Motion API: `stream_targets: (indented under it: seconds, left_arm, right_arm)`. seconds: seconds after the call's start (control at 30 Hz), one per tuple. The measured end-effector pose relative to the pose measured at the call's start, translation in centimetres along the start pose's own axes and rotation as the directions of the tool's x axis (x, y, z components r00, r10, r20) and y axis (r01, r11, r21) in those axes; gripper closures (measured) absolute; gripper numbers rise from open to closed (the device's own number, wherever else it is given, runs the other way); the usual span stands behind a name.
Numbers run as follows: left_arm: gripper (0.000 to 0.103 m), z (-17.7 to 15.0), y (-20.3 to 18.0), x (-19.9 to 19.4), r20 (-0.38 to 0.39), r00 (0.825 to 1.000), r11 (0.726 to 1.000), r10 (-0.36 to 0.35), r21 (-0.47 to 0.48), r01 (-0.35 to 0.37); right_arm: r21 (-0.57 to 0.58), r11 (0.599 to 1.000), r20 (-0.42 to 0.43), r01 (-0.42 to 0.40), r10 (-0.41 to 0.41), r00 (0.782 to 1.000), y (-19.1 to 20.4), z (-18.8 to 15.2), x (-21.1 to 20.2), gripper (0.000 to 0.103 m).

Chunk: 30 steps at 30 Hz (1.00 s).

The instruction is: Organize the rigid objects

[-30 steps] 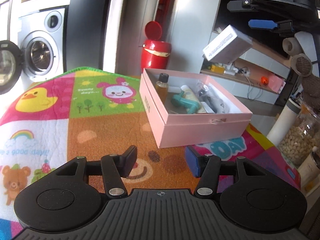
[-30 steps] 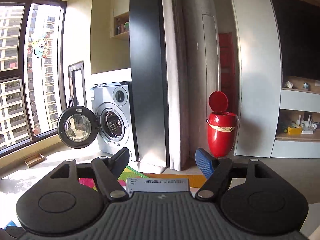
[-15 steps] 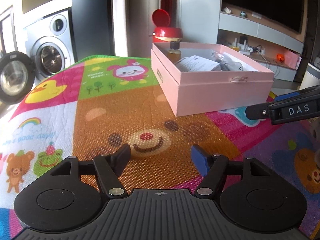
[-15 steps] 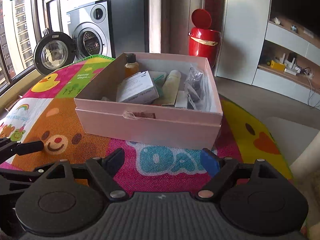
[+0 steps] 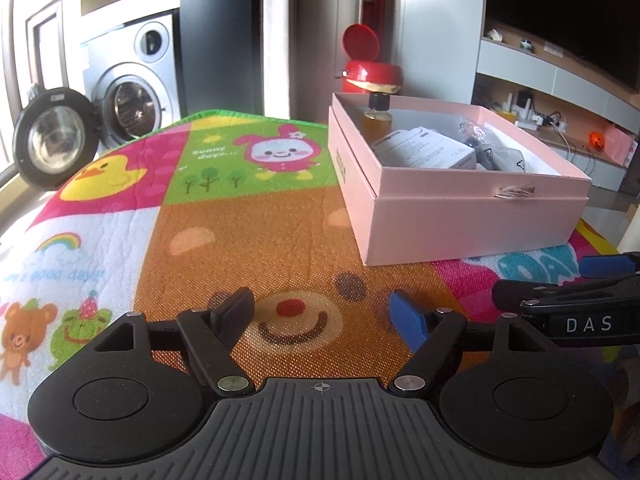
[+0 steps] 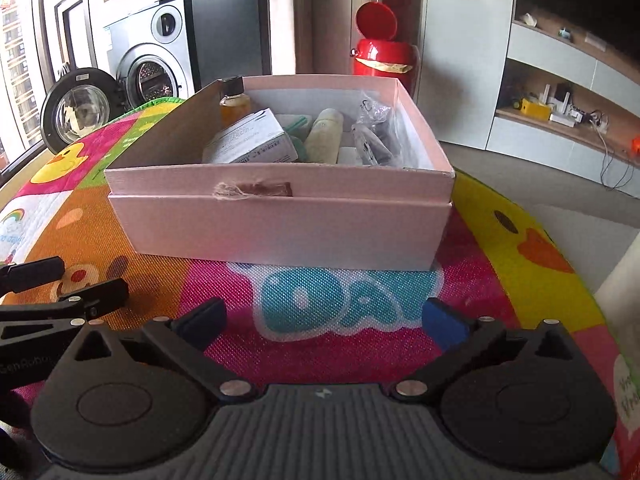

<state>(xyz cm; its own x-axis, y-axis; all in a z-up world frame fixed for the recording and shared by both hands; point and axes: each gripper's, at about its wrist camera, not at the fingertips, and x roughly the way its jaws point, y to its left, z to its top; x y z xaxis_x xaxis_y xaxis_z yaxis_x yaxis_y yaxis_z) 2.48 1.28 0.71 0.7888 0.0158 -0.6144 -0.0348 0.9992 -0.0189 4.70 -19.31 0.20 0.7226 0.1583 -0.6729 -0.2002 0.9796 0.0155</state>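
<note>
My left gripper (image 5: 322, 312) hangs low over the cartoon play mat (image 5: 120, 216), its jaws just spread wide with only the orange bear-face panel showing between them and nothing in their grasp. My right gripper (image 6: 322, 318) sits beside it over the pink panel with the blue lettering, jaws likewise just opened to their widest and empty; its fingers (image 5: 560, 292) show at the right edge of the left view. The pink box (image 6: 280, 228) rests on the mat ahead of both, open-topped, nearer to my right gripper and squarely facing it, with one long side and its frayed string tab (image 6: 232, 191) turned toward me. From the left view the box lies off to the right, one corner pointing at me. Inside it, a white carton (image 6: 252, 140) lies tilted against the left part, its printed long face up and its long axis running from the near left toward the far right. An amber bottle (image 6: 234, 102) with a dark cap stands upright in the far left corner. A pale tube (image 6: 326, 132) lies with its long axis front to back, and a clear plastic packet (image 6: 374, 136) with dark contents leans along the right wall. Beyond the mat stand a red bin (image 6: 380, 60) with its lid up and a washing machine (image 6: 152, 64) with its door open.
</note>
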Motion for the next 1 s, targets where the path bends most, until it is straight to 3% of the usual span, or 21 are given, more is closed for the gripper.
stream_targets:
  seconds: [0.23,1.0]
  left_arm:
    - [0.023,0.02,0.09,0.03,0.0,1.0,1.0,0.002,0.003,-0.002]
    - [0.023,0.0,-0.14,-0.12,0.001,1.0,1.0,0.007,0.01,-0.007]
  right_arm:
    - [0.032,0.999,0.04,0.038,-0.039,0.998,0.4,-0.58,-0.24,0.0]
    - [0.033,0.999,0.043,0.037,-0.038,0.998,0.33,-0.55,-0.26,0.0]
